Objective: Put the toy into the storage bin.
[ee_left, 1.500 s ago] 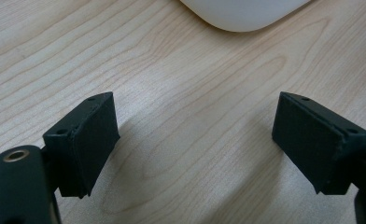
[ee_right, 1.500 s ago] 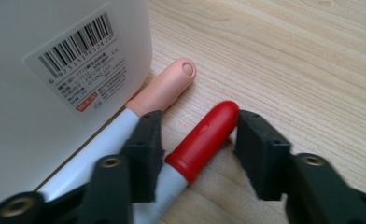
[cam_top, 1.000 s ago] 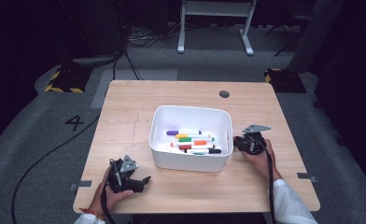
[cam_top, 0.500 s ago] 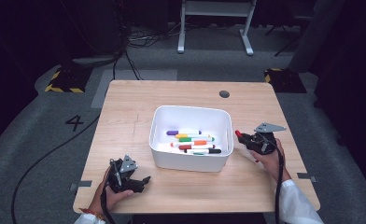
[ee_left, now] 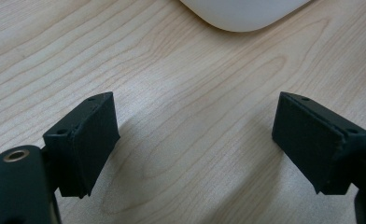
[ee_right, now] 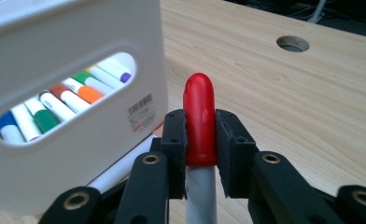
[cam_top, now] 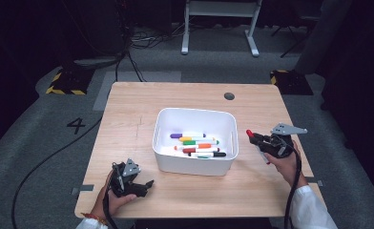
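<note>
A white bin [cam_top: 194, 164] sits mid-table with several coloured markers [cam_top: 197, 144] inside. My right gripper [cam_top: 253, 137] hovers just right of the bin, shut on a red-capped marker [ee_right: 200, 122] whose red cap [cam_top: 249, 133] pokes out toward the bin wall [ee_right: 69, 32]. Through the bin's handle slot I see the markers [ee_right: 64, 100] lying side by side. My left gripper [cam_top: 147, 186] rests on the table near the front left, below the bin's corner. Its pads [ee_left: 90, 137] stand wide apart over bare wood, nothing between them.
A round cable hole [cam_top: 229, 96] lies in the tabletop [cam_top: 128, 114] at the back right. A second white marker body [ee_right: 120, 170] lies on the table beside the bin, under my right gripper. Cables and a white stand are on the floor beyond the table.
My right gripper has lifted with the red-capped marker and drawn slightly away from the bin's right side. The left gripper has stayed put.
</note>
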